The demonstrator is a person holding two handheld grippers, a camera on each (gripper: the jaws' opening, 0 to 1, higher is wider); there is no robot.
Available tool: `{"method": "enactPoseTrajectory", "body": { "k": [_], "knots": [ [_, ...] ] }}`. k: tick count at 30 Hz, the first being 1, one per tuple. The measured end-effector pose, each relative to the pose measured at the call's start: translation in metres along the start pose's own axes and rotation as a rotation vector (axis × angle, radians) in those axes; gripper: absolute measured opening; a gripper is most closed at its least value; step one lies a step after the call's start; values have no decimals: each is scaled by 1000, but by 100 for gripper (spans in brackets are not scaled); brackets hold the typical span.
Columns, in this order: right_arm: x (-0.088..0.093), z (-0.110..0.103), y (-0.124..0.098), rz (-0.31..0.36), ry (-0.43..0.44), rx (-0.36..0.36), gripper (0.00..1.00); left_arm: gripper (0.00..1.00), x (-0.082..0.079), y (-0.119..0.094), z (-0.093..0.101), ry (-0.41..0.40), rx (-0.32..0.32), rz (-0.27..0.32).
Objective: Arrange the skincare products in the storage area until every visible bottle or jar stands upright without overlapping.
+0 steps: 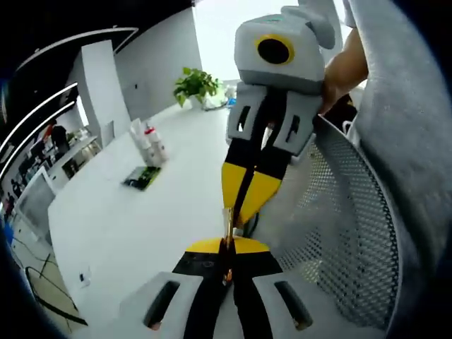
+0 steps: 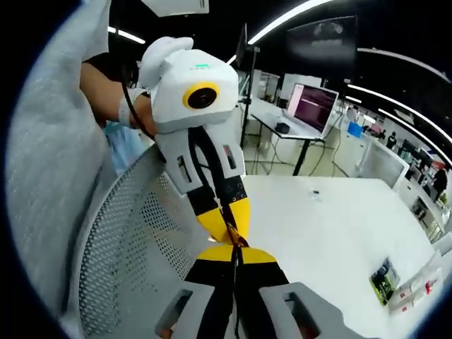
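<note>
The skincare products, a small cluster of pale upright bottles with red caps [image 1: 148,141], stand on the long white table [image 1: 155,212] at about ten o'clock in the left gripper view, with a flat dark green-printed packet [image 1: 143,176] lying just beside them; in the right gripper view the same packet [image 2: 383,280] and pale tubes lie at four o'clock near the table's edge [image 2: 332,233]. Both tools are well apart from them. The left gripper [image 1: 228,247], yellow-tipped and black-shanked, has its jaws pressed together with nothing between, tip to tip against the right gripper [image 1: 244,194], whose jaws are likewise closed and empty; the right gripper view shows the same meeting, right gripper [image 2: 236,254] below and left gripper [image 2: 229,224] above. A grey mesh chair back [image 1: 353,233] and a grey sleeve [image 1: 409,106] lie at three o'clock. Sorting appears not yet begun. To do it well, part the tools, open one fully, approach the bottles low, and grip any fallen one at mid-body before standing it apart from its neighbours.
</note>
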State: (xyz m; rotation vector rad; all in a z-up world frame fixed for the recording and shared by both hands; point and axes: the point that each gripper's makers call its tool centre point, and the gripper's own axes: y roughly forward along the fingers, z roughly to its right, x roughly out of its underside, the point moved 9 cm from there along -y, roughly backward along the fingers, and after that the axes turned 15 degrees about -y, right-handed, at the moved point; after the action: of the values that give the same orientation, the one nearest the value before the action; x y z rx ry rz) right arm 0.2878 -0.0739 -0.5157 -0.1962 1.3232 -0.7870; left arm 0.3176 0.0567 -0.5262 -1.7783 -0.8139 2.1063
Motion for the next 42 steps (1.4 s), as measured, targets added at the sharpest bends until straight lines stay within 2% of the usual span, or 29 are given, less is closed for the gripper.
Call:
{"method": "enactPoseTrajectory", "body": {
  "k": [3,13,15,19,24,25,30,33,38,40,42],
  "knots": [
    [1,3,-3,29,66,-9,0,9,-2,0,-2,-33,-2,37],
    [3,11,-7,60,168,21,0,29,-8,-3,-13,-100,-52,82],
    [5,13,-8,47,185,34,0,32,-11,-5,-18,-121,-83,120],
    [6,20,-12,87,252,74,0,29,-15,-12,-25,-185,-94,176],
    [7,28,-20,152,345,106,0,31,-17,-15,-29,-219,-111,202],
    [8,29,-21,164,352,115,0,31,-18,-16,-31,-246,-115,217],
    [6,37,-32,293,443,140,0,31,-20,-21,-37,-297,-115,257],
    [4,39,-38,380,480,127,0,24,-22,-23,-35,-320,-95,278],
    [3,38,-38,396,478,99,0,18,-26,-26,-33,-364,-32,325],
    [1,34,-34,395,461,51,0,13,-27,-28,-32,-379,-4,339],
    [-1,34,-35,409,451,60,0,13,-27,-30,-34,-403,-3,347]
  ]
}}
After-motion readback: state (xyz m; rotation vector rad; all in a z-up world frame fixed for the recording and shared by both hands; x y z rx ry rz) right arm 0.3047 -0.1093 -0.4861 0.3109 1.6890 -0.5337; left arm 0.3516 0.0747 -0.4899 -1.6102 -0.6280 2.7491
